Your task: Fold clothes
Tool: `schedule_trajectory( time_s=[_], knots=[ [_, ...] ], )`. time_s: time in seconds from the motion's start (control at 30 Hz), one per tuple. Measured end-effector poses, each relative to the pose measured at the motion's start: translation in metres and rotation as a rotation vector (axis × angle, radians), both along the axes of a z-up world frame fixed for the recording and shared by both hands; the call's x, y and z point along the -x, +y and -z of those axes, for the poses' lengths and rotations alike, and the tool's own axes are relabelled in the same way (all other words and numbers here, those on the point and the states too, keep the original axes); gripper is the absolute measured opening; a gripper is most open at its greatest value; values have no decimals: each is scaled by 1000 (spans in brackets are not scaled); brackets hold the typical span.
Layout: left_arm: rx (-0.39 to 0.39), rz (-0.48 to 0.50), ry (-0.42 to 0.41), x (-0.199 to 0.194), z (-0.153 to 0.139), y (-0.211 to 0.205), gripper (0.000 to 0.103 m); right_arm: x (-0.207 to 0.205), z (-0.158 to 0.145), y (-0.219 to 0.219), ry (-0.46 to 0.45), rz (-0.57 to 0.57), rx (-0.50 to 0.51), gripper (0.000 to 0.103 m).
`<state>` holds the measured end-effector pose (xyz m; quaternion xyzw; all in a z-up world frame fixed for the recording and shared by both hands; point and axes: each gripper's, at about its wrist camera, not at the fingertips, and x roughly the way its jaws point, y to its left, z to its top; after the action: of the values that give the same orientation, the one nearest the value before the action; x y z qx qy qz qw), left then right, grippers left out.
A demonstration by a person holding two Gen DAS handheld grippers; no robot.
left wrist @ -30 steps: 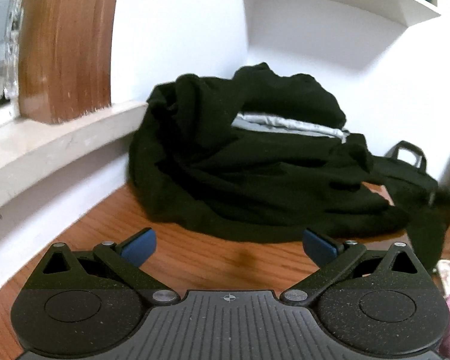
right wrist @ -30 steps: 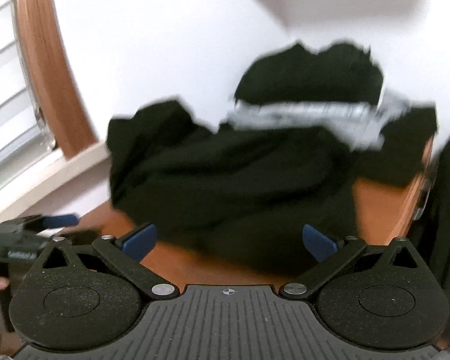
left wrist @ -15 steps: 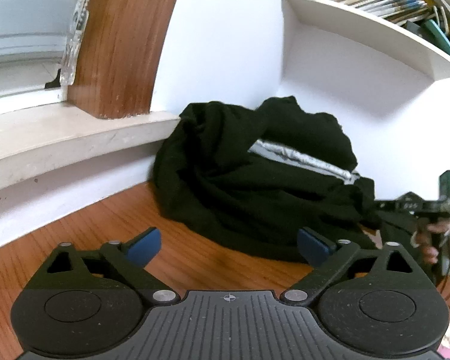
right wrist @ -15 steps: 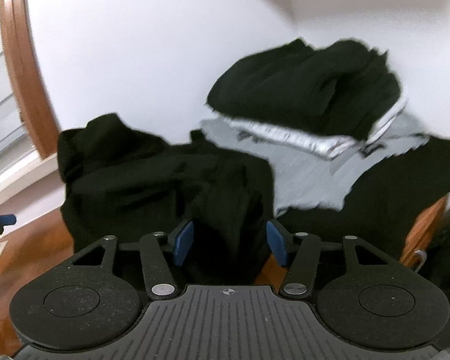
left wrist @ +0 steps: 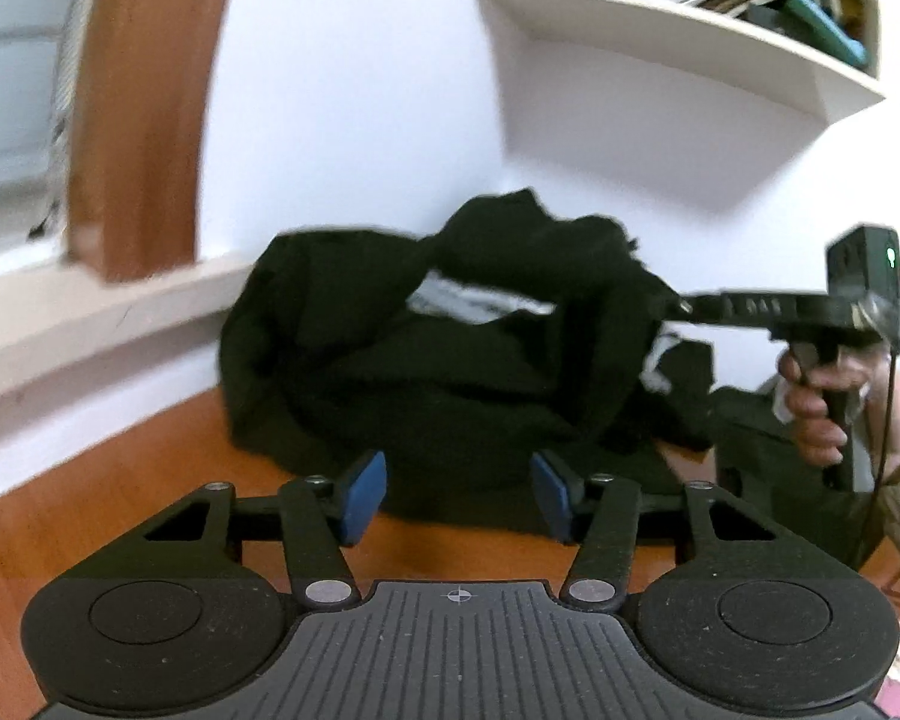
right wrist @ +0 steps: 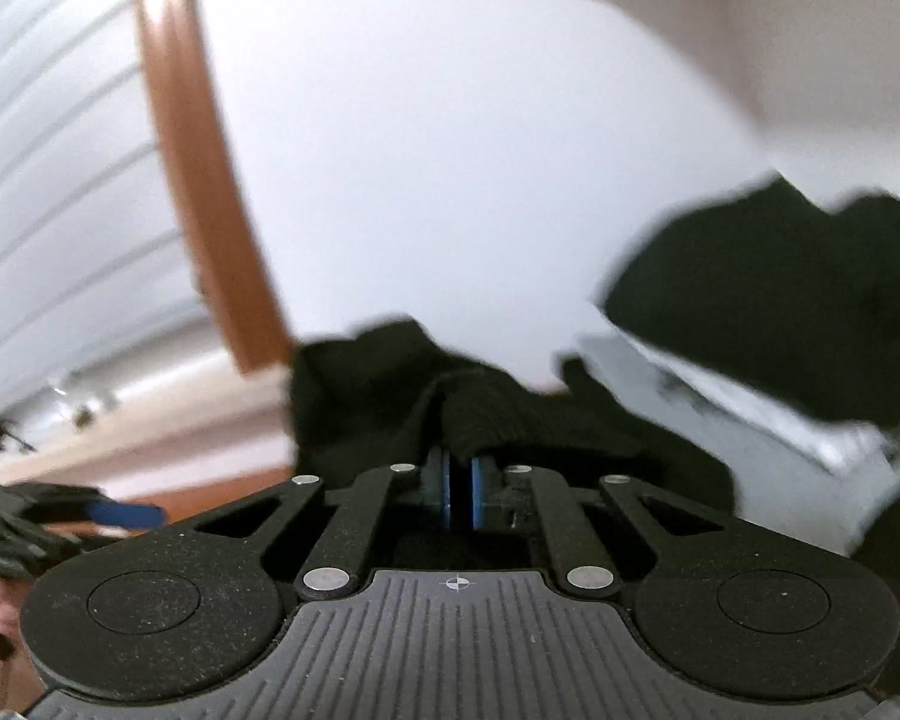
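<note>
From my right tongs (right wrist: 459, 495) I see the blue pads pressed nearly together with a fold of black cloth pinched between them, so I have hold of the black garment (left wrist: 450, 360) on its right side. The garment lies heaped on the wooden worktop (left wrist: 120, 510) in the corner under the window sill (left wrist: 90, 312), with a grey-white piece (left wrist: 474, 303) showing among the black folds. My left tongs (left wrist: 459, 495) are half spread and closing, with nothing between the pads; the near hem of the heap lies just ahead of them and a little to the right. In the left view the right tongs reach into the pile from the right, level with its upper part. I judge the left hand is the free one and must go forward to the near-left edge, so the two grips stand apart across the garment's width before I lift and spread it.
</note>
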<state>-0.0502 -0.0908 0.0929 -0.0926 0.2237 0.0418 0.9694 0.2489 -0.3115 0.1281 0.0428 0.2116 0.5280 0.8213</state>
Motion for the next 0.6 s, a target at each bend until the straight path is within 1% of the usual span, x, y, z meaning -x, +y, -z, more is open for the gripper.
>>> schedule_trajectory(
  time_s=[0.13, 0.27, 0.37, 0.43, 0.5, 0.53, 0.57, 0.6],
  knots=[
    [-34, -1, -54, -10, -20, -13, 58, 17, -34, 30, -49, -82, -23, 7],
    [-70, -28, -110, -13, -37, -19, 64, 43, -59, 68, -101, -168, -24, 7],
    [-100, -64, -123, -16, -42, -13, 64, 63, -76, 95, -138, -233, -26, 7],
    [-101, -84, -139, -15, -46, -4, 64, 79, -86, 108, -158, -284, -36, 7],
    [-89, -95, -161, -11, -49, 7, 62, 94, -95, 119, -176, -332, -46, 7],
    [-81, -94, -178, -8, -50, 13, 57, 100, -98, 124, -179, -352, -50, 7],
    [-72, -95, -193, -4, -51, 18, 45, 106, -101, 129, -182, -372, -53, 7],
    [-63, -98, -202, 0, -51, 22, 37, 111, -103, 134, -186, -389, -53, 7]
  ],
)
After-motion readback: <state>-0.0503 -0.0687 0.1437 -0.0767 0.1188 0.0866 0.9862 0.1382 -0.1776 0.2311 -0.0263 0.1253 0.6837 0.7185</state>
